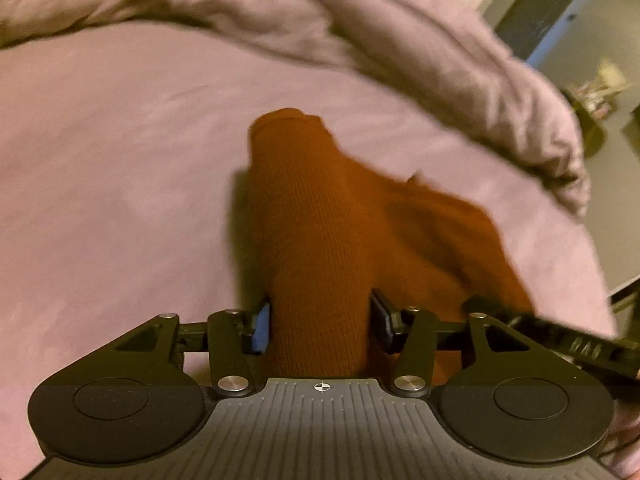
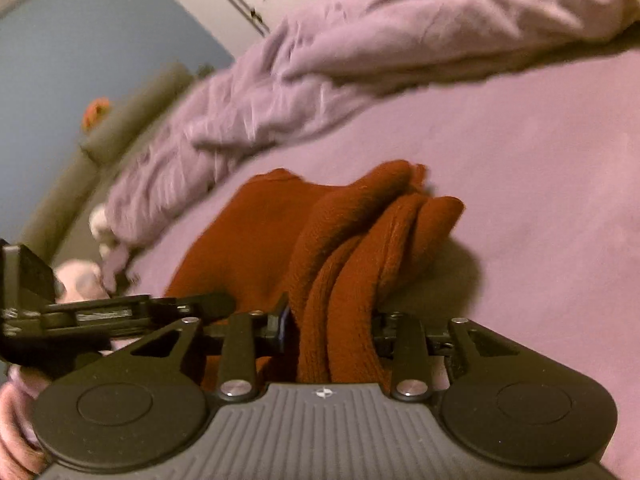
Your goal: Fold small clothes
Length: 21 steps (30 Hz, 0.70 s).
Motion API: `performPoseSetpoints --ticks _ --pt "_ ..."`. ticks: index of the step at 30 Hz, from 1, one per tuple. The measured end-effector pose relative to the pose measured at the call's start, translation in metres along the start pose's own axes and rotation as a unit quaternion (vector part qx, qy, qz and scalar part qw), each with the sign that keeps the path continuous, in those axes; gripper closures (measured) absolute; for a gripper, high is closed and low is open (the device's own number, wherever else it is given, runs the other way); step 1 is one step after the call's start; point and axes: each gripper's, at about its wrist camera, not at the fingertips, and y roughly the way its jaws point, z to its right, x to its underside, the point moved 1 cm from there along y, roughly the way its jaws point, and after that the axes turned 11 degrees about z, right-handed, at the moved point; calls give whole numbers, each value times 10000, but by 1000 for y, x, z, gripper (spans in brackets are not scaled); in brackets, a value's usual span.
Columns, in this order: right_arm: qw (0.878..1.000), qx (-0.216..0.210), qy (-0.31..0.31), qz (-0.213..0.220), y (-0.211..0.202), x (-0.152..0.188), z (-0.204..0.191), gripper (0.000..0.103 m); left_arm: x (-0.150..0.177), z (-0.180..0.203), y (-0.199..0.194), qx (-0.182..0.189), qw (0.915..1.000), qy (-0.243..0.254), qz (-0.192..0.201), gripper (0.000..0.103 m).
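A rust-orange knit garment (image 1: 320, 220) lies over the pink bed sheet (image 1: 100, 180). My left gripper (image 1: 318, 326) is shut on a bunched length of it that runs forward between the fingers. In the right wrist view the same garment (image 2: 348, 248) is gathered in several folds, and my right gripper (image 2: 334, 330) is shut on those folds. Each gripper shows at the edge of the other's view: the right gripper (image 1: 560, 340) close at the right, the left gripper (image 2: 100, 316) close at the left. The fingertips are hidden by the cloth.
A rumpled pink duvet (image 1: 400, 40) is heaped along the far side of the bed; it also shows in the right wrist view (image 2: 360, 48). The bed's edge drops off at the right (image 1: 600, 264). A blue wall (image 2: 80, 40) and a grey bolster (image 2: 120, 120) stand beyond.
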Motion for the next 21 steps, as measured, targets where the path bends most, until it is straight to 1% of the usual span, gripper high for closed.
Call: performPoseSetpoints --ticks 1,2,3,5,7,9,11,13,15,17,19,21 --pt "9997 201 -73 -89 2 7 -3 59 6 -10 -8 -126 9999 19 98 42" --pt "9986 493 -146 -74 0 14 -5 50 11 -16 -19 -110 9996 25 269 37" --pt "9973 694 -230 10 -7 20 -7 48 15 -21 -31 -144 9989 33 440 32" --pt "9952 937 -145 255 -27 29 -8 48 23 -23 -50 -376 9965 152 731 34" --pt "9926 1088 -110 530 -52 34 -13 48 36 -22 -62 -521 9945 286 865 34" --pt "9916 1073 -129 709 -74 41 -19 48 54 -20 -71 -530 9943 275 883 34" --pt "9918 1020 -50 773 -89 50 -25 48 66 -14 -77 -530 9938 306 927 34" --pt "9939 850 -8 699 -97 60 -32 48 76 -12 -85 -608 9931 302 956 34" --pt "9951 814 2 555 -95 69 -38 48 84 -7 -86 -575 9934 423 903 34" --pt "9959 764 -46 482 -90 73 -45 48 88 -3 -82 -652 9929 530 840 34" --pt "9965 697 -108 448 -82 76 -51 48 90 3 -77 -696 9933 625 680 33" --pt "9954 818 -217 439 -74 77 -54 49 93 10 -73 -720 9926 741 630 33"
